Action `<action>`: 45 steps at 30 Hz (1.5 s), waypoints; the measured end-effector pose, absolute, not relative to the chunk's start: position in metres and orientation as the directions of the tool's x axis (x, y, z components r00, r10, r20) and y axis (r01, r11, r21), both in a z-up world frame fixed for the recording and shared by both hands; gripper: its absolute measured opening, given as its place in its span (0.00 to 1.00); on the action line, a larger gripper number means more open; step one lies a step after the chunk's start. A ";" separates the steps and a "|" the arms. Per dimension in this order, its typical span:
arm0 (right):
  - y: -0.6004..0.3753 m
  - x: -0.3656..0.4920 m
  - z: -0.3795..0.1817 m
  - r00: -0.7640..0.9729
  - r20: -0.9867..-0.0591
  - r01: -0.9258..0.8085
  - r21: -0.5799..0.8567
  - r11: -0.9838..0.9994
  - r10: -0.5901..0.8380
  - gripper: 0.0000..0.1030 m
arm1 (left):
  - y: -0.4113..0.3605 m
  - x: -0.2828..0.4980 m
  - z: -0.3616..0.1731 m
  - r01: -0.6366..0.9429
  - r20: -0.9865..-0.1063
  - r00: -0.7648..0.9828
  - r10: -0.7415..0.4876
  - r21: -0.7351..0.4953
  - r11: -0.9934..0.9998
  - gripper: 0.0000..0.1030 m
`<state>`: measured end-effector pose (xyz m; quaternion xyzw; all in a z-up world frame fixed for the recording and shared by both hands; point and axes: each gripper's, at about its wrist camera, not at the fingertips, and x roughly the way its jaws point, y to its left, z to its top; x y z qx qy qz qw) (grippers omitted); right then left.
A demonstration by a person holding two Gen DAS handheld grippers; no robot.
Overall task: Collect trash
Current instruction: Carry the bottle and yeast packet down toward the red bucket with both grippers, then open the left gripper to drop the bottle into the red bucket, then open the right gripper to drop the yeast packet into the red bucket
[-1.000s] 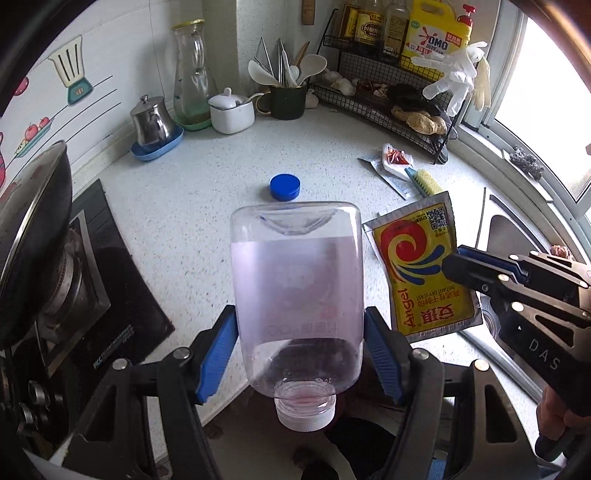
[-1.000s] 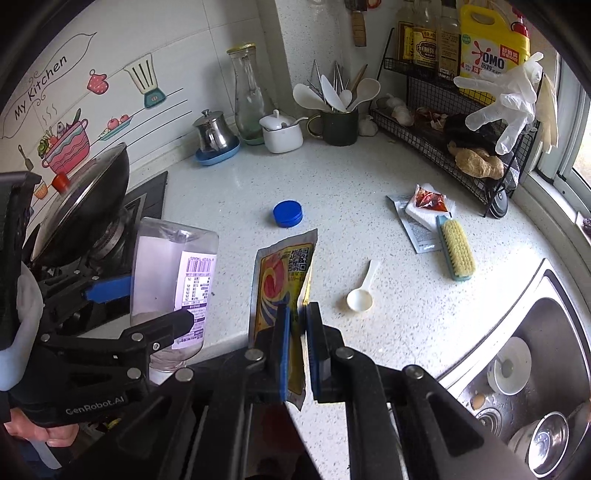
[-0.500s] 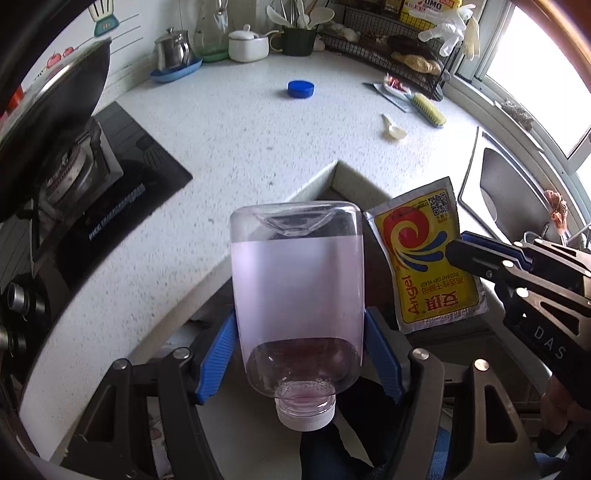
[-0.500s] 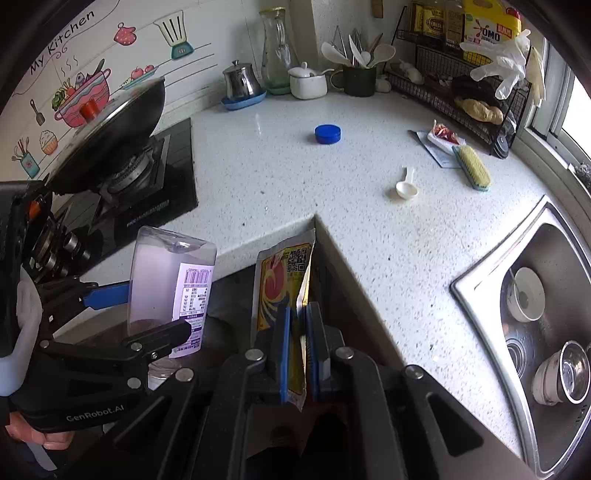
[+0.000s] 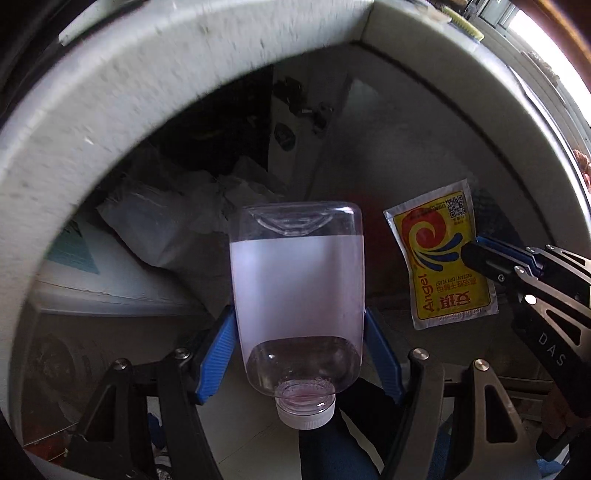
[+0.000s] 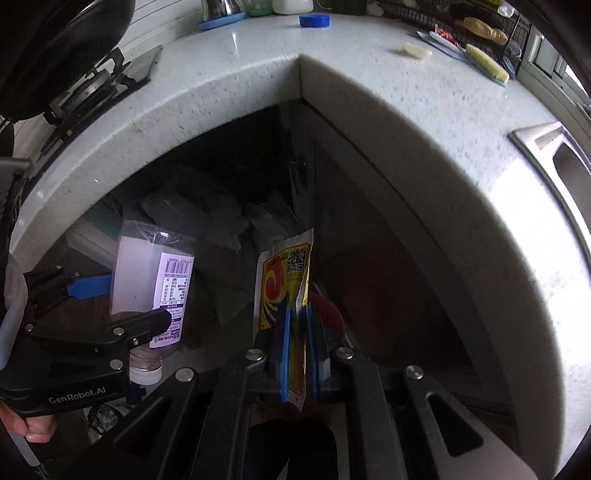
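Left tongs clamped on inverted bottle. Right tongs clamped on yeast packet. Both below tabletop edge.

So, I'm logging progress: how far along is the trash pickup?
In hand: left tool grips the bottle, right tool the yeast packet, both below the counter. Nothing visibly binned yet. Left: blue cap on the counter.

Left wrist view: from below the countertop edge, facing close into the dark recess beneath. Right wrist view: slightly higher, same direction, catching the countertop's top surface. Shared: countertop corner, bottle, yellow packet, each other's gripper.
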<state>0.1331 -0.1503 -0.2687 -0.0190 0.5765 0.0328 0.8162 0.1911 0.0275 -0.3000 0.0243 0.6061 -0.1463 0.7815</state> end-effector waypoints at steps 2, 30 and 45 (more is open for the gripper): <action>-0.157 0.134 -0.295 0.326 -0.945 -0.062 -0.005 0.998 0.015 0.07 | 0.021 0.194 -0.332 0.277 -0.954 0.211 -0.212 -0.150 0.949 0.64; -0.210 0.136 -0.477 0.277 -0.959 0.080 -0.031 0.996 -0.052 0.07 | -0.030 0.220 -0.542 0.390 -0.959 0.066 -0.275 -0.229 0.892 0.78; -0.190 0.142 -0.494 0.231 -0.973 -0.010 -0.006 1.000 -0.003 0.07 | 0.010 0.209 -0.527 0.288 -0.972 0.140 -0.189 -0.143 0.947 0.80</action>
